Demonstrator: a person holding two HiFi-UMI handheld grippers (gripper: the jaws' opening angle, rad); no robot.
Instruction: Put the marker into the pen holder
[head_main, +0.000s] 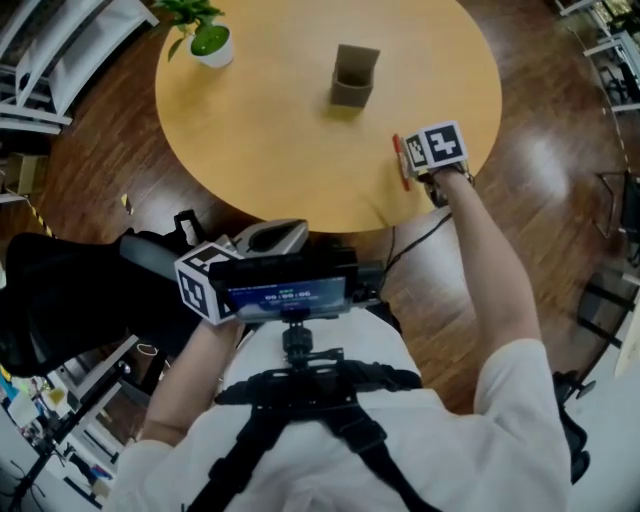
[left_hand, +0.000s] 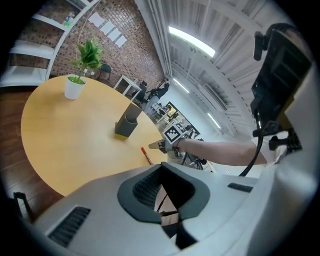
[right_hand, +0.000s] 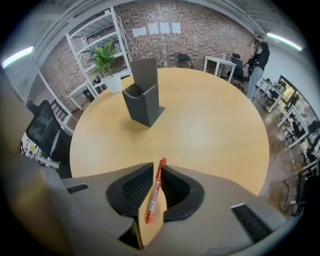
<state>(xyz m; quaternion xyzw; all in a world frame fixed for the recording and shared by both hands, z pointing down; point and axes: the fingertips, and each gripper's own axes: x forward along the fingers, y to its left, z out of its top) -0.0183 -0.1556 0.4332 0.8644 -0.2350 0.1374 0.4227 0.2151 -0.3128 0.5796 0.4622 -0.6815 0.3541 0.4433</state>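
Observation:
A red marker (head_main: 401, 160) lies flat on the round wooden table (head_main: 260, 150), close to its near right edge. My right gripper (head_main: 415, 166) points steeply down over it. In the right gripper view the marker (right_hand: 155, 190) lies lengthwise in the gap of the open right gripper (right_hand: 156, 180), still resting on the wood, and the pads do not squeeze it. The grey pen holder (head_main: 354, 77) stands upright further in on the table, also visible as the pen holder (right_hand: 143, 97) ahead. My left gripper (head_main: 270, 237) stays off the table by my body, open and empty (left_hand: 162, 187).
A small potted plant (head_main: 208, 38) stands at the table's far left rim. A black office chair (head_main: 60, 290) is at my left, off the table. A screen on a chest mount (head_main: 285, 290) hangs in front of me. White shelving (right_hand: 95, 45) stands beyond the table.

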